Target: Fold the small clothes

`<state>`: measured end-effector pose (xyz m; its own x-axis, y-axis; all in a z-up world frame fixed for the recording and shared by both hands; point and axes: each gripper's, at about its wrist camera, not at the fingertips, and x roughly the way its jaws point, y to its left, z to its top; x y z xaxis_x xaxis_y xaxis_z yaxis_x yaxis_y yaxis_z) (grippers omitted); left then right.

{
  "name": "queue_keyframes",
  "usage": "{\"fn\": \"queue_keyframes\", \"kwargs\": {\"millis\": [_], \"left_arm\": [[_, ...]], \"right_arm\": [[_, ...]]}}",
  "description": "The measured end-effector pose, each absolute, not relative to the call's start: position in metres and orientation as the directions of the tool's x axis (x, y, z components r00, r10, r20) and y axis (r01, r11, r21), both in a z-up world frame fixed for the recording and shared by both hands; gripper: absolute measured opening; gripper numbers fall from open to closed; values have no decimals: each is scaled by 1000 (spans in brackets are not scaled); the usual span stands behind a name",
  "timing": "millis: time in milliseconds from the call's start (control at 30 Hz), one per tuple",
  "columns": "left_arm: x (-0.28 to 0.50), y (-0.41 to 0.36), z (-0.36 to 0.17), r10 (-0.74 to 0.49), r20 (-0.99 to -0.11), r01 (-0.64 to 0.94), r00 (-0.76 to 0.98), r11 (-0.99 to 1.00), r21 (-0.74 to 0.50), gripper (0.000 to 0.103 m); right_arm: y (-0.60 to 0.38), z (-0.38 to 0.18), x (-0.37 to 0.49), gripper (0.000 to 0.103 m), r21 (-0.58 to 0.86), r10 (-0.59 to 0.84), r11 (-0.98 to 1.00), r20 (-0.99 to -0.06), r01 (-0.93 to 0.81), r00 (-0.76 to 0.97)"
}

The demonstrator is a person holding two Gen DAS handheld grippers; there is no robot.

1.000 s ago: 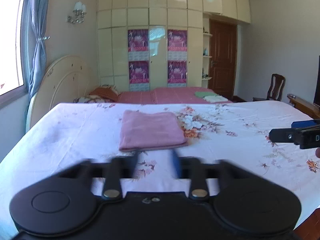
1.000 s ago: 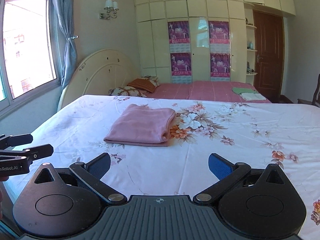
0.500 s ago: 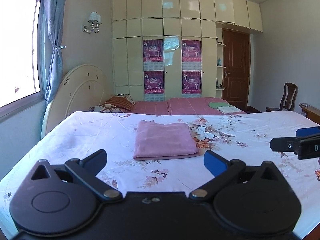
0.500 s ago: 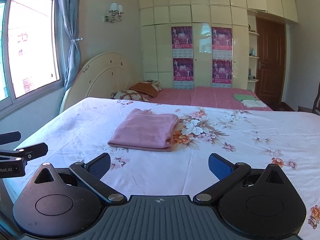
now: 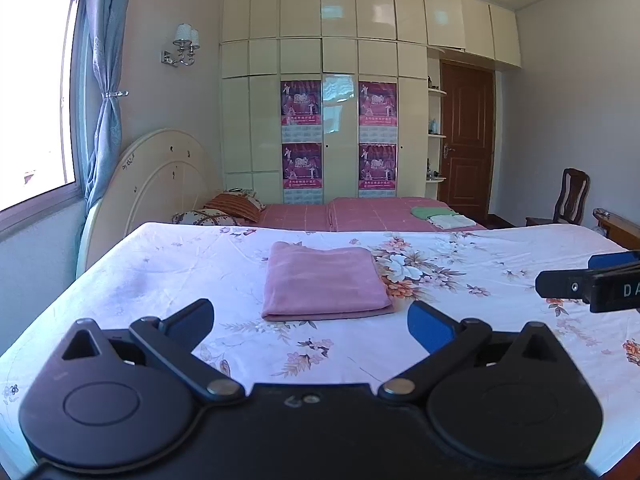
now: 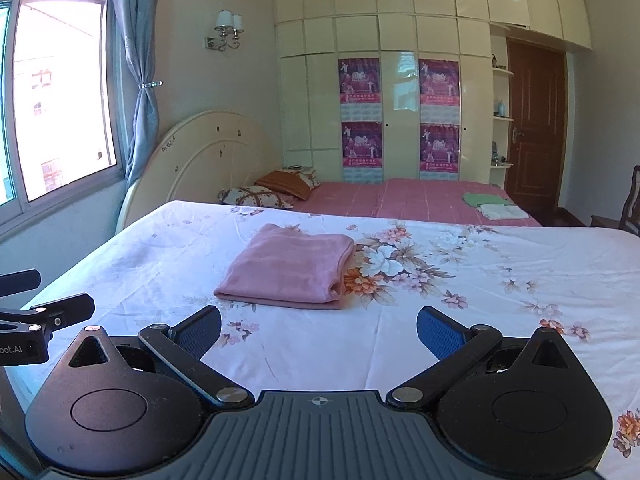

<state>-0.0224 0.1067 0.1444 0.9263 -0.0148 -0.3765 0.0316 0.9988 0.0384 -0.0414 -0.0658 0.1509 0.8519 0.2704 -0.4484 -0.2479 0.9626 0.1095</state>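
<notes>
We record one bed (image 5: 168, 276) in the foreground, covered by a white floral sheet, and a second bed (image 5: 372, 216) behind it with a pink cover. Both views show them; the right wrist view alone shows the full window (image 6: 60, 100) at left, while the left wrist view alone shows one wooden chair (image 5: 574, 196) whole, near the brown door (image 5: 466, 136).

We count one cream wardrobe (image 5: 256, 128) along the far wall, bearing four magenta posters (image 5: 301, 103) in two columns of two. One rounded headboard (image 5: 160, 176) stands at the left, and one wall lamp (image 5: 184, 44) with two shades hangs above it.

One folded pink cloth (image 5: 324, 282) lies flat on the floral sheet, near the middle of the front bed, touched by neither tool. In the right wrist view its folded edges (image 6: 340, 280) face the camera at the right corner, showing stacked layers. Two pillows (image 6: 272, 190) lie at the head of the far bed, and two small folded items, one green (image 5: 432, 212) and one white (image 5: 452, 221), rest on its pink cover.

The left tool (image 5: 310, 324) is released, its fingers spread wide, short of the cloth. The right tool (image 6: 319, 330) is likewise released and holds nothing. Each view catches the other tool at its edge: the right one (image 5: 592, 282) at the right margin, the left one (image 6: 36, 312) at the left margin.
</notes>
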Motion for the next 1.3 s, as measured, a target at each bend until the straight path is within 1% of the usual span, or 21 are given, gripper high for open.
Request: {"fn": "queue_keyframes", "kwargs": {"millis": [300,1300], "left_arm": [[-23,107,144,-20,-387,36,922,999,34,103],[-20,101,149,-27,-384,45,923,998,37,103]], "right_arm": [[-66,150,-45,103,100,266,964,-453,-248,851],[-80,152,-45,103,109,265,964,-449,-243,853]]}}
